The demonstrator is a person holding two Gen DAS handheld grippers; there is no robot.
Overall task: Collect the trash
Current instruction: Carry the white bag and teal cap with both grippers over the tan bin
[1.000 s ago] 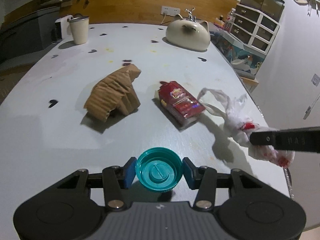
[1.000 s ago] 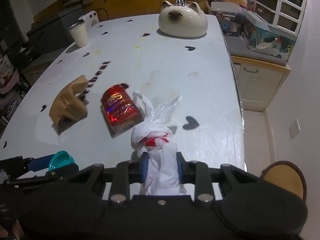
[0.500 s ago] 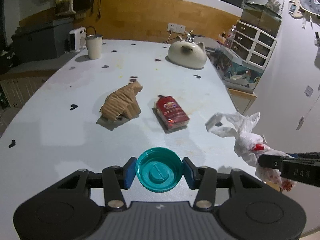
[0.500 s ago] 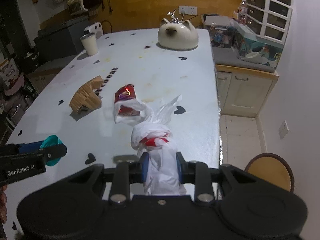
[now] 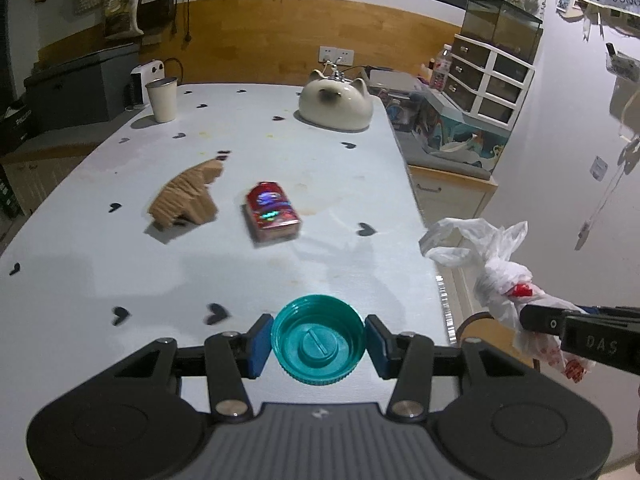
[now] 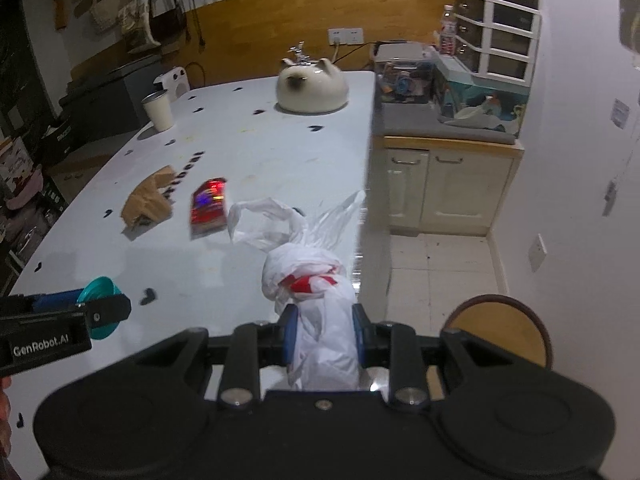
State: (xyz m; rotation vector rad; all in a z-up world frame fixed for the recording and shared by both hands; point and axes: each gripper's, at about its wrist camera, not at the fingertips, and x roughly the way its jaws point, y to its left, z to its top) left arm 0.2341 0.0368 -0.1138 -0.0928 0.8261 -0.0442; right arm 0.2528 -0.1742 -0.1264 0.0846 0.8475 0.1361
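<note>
My left gripper (image 5: 318,346) is shut on a teal bottle cap (image 5: 319,344), held above the near edge of the white table (image 5: 100,272). My right gripper (image 6: 324,336) is shut on a knotted white plastic bag (image 6: 316,280) with red print, held in the air past the table's right edge; the bag also shows in the left wrist view (image 5: 504,276). A crumpled brown paper bag (image 5: 184,200) and a red snack packet (image 5: 272,212) lie side by side on the table. The left gripper with the cap shows in the right wrist view (image 6: 96,308).
A cat-shaped white pot (image 5: 336,100) and a white cup (image 5: 162,98) stand at the table's far end. A round wooden stool (image 6: 504,332) stands on the floor below my right gripper. Cabinets (image 6: 436,184) and drawers (image 5: 488,84) line the right wall.
Both grippers have risen and pulled back from the table, each keeping its load. The plastic bag has moved right, off the table's edge. The paper bag and packet have stayed put.
</note>
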